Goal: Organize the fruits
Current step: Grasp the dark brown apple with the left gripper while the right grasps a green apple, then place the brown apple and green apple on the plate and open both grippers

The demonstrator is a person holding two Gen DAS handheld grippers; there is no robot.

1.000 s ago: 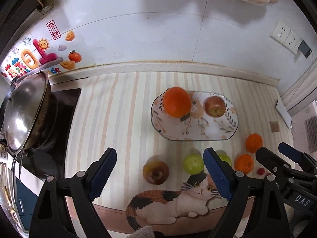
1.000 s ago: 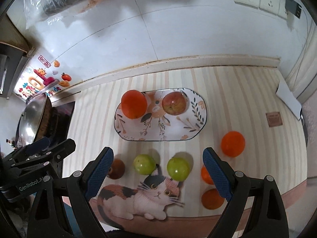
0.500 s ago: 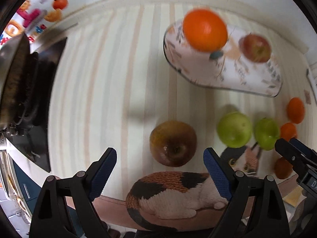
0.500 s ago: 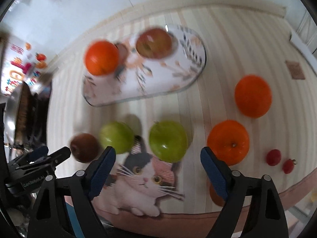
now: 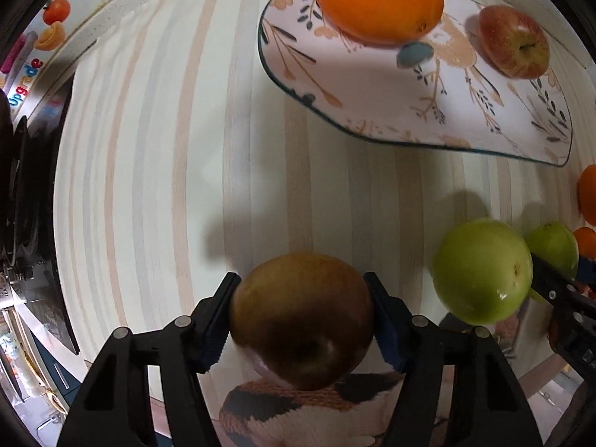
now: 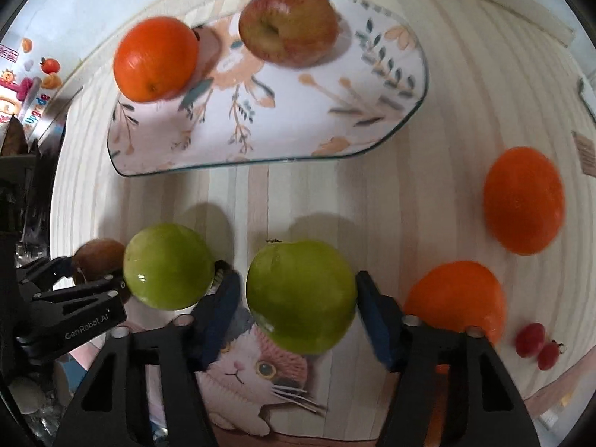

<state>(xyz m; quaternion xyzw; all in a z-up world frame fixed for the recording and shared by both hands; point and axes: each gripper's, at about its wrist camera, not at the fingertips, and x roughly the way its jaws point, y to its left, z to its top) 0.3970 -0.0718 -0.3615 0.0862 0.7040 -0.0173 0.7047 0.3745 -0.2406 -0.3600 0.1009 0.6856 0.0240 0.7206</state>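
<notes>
On the striped mat (image 5: 156, 171), left tool (image 5: 303, 320) clamps brown apple (image 5: 301, 320); right tool (image 6: 300, 298) seemingly pinches green apple (image 6: 301, 296).

- Your counter (image 6: 428, 201) is covered in a pale striped mat with a cat print (image 6: 257, 368) at its near edge.
- A floral plate (image 6: 335, 111) sits toward the wall.
- Directly on the mat you have two green apples (image 6: 167, 266) (image 6: 301, 296), a brown apple (image 5: 301, 320), two oranges (image 6: 523, 199) (image 6: 456, 298) and two small red fruits (image 6: 538, 344).
</notes>
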